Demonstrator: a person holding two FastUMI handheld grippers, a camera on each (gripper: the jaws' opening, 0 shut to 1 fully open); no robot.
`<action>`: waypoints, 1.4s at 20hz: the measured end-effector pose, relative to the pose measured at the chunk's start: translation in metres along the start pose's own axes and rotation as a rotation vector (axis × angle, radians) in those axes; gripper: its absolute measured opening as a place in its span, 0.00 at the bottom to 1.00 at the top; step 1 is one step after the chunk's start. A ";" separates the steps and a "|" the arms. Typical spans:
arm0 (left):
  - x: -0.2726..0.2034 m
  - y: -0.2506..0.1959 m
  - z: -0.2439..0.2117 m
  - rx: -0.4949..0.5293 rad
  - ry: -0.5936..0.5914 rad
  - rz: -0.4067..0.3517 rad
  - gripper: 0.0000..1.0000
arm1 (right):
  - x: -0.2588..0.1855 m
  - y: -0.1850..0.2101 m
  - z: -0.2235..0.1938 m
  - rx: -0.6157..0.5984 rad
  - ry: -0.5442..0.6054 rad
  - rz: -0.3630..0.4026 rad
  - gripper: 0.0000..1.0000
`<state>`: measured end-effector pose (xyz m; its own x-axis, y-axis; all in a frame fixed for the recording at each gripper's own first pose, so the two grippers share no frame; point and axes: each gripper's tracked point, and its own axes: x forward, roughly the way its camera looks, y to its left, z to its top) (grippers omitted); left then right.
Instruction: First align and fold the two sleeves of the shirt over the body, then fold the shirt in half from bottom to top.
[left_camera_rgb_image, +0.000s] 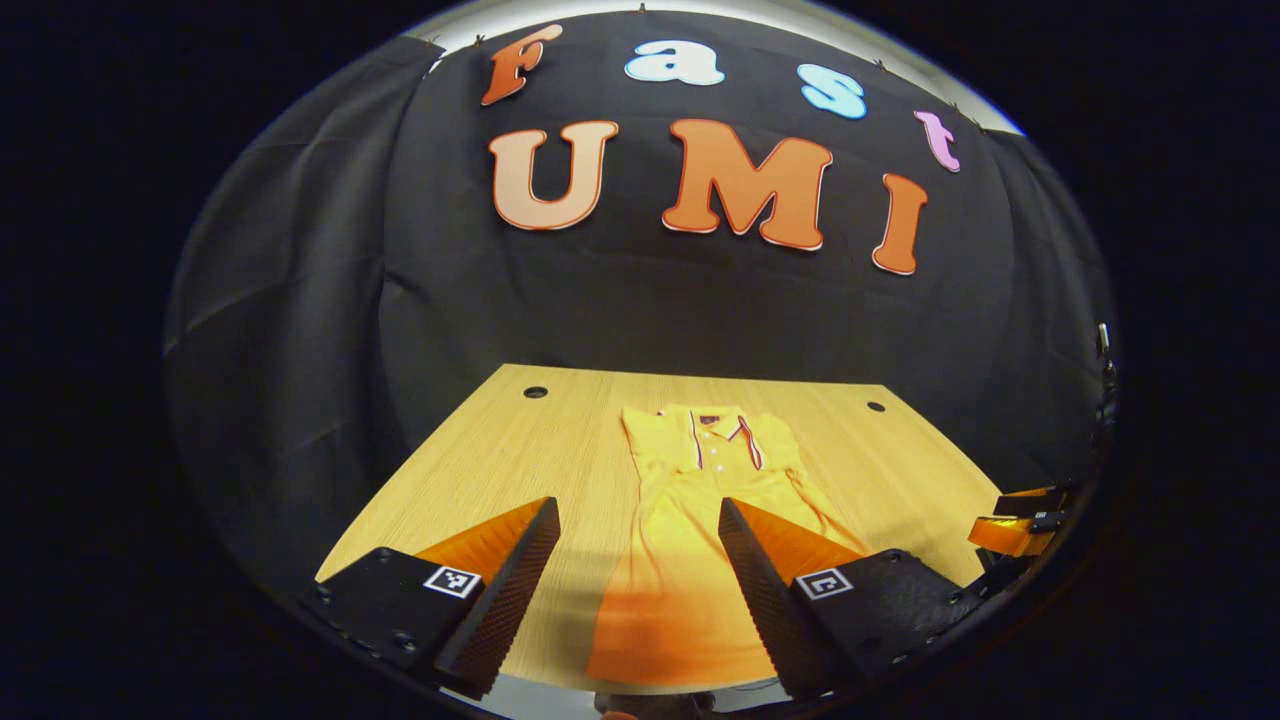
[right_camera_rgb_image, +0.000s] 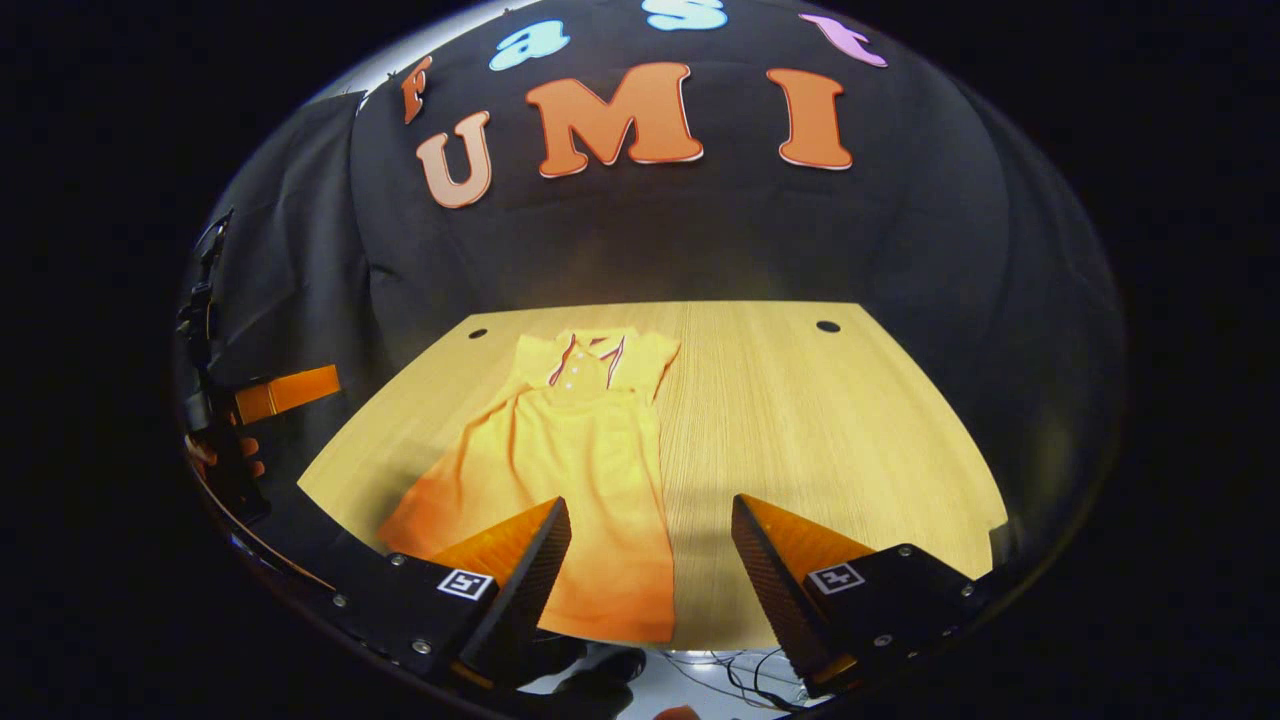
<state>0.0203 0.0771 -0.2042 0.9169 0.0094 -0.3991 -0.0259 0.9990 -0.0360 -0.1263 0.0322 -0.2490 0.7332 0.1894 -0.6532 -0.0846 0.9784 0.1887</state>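
Left tongs (left_camera_rgb_image: 637, 560): spread wide, gripping nothing, held above the near edge of the desk (left_camera_rgb_image: 470, 460) with the polo shirt's hem between and below the two fingers.
Right tongs (right_camera_rgb_image: 650, 560): also spread wide and empty; in the right gripper view the shirt's lower right edge runs under the left finger, bare desk under the right one.
Polo shirt (left_camera_rgb_image: 690, 540): yellow, lying flat along the desk, collar (left_camera_rgb_image: 722, 425) with its button placket at the far end, hem nearest the tongs. It already looks narrow, with both sleeves seemingly drawn in over the body — a judgement, since the folds themselves are hard to make out.
Step in hand: likely the bottom-to-top fold, each pair of tongs taking one hem corner.
Risk, layers: a pinch that catches only the top layer of fabric would lift it alone and leave the back on the desk; the cause would be coming down too shallow.
Risk, sleeves: if the hem is dragged rather than lifted, the tucked sleeves could slide out again.
Risk, skew: the right side of the shirt flares out toward the right tongs in the left gripper view, so the corners are not symmetric — uneven grips would lay the hem crooked across the collar.
Risk, edge: the hem lies at or just over the desk's near edge, so a finger pushed down there may meet the desk edge instead of the cloth.
Other gripper: the right tongs show at the far right of the left gripper view, well apart from the shirt.
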 end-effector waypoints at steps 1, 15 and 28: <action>0.003 0.001 -0.008 0.010 0.019 0.004 0.98 | 0.002 0.001 -0.006 -0.010 0.016 -0.003 0.99; 0.026 0.007 -0.127 0.068 0.398 -0.018 0.99 | 0.023 0.011 -0.095 0.024 0.304 0.008 0.98; 0.012 0.016 -0.198 0.083 0.708 -0.009 0.99 | 0.040 0.010 -0.152 -0.033 0.546 -0.049 0.96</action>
<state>-0.0479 0.0843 -0.3911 0.4370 -0.0010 -0.8994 0.0365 0.9992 0.0166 -0.2004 0.0621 -0.3847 0.2809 0.1503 -0.9479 -0.0861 0.9876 0.1311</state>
